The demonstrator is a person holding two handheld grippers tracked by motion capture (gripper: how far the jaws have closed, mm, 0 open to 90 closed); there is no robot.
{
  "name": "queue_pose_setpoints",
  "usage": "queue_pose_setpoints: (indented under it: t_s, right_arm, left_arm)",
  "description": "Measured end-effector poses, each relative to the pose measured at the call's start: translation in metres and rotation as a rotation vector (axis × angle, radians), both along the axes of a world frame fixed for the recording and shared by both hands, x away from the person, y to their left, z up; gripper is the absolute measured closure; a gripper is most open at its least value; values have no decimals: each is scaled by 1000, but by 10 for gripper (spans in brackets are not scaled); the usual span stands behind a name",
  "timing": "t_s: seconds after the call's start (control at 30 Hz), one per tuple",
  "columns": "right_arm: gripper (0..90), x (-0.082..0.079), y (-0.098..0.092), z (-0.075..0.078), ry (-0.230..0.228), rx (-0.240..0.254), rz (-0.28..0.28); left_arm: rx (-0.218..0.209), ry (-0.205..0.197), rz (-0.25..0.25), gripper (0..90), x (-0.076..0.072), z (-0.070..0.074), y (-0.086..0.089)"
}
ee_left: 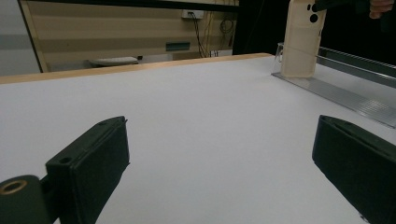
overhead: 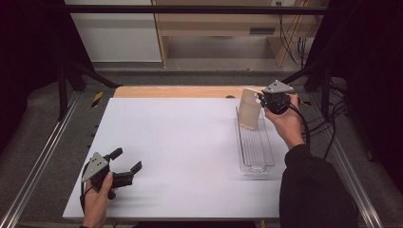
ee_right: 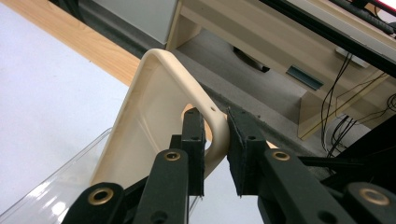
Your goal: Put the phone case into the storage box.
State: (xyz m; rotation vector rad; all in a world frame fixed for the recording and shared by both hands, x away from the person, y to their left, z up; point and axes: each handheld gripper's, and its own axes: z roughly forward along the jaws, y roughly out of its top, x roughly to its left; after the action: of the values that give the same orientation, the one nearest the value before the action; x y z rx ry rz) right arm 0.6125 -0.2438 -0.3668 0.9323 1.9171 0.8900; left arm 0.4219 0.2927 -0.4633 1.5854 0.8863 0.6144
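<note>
Cream phone case (overhead: 249, 110), smooth, rounded corners, camera cut-outs near its upper edge, stood upright at the far end of a clear ribbed plastic tray (overhead: 255, 151), its long axis near vertical. No writing legible on it. Right gripper (overhead: 264, 99) clamped the case's top rim beside the cut-out. Tray lay lengthwise on the white table (overhead: 180, 142). Left gripper (overhead: 127, 160) rested near the front-left, jaws spread, holding nothing.
</note>
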Motion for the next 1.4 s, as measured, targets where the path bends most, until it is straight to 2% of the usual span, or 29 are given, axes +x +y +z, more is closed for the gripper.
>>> queue_pose_setpoints:
  t_s: [0.4,1.03,1.4]
  right_arm:
    - [772,6,6,-4,-22,46,-72]
    - [766,10,12,-4,-36,71,-103]
    - [759,13,11,-6,-36,118,-122]
  left_arm:
    - [7,-3,10,36,0,1,1]
    - [2,-6,8,35,0,1,2]
    - [-4,-6,9,35,0,1,2]
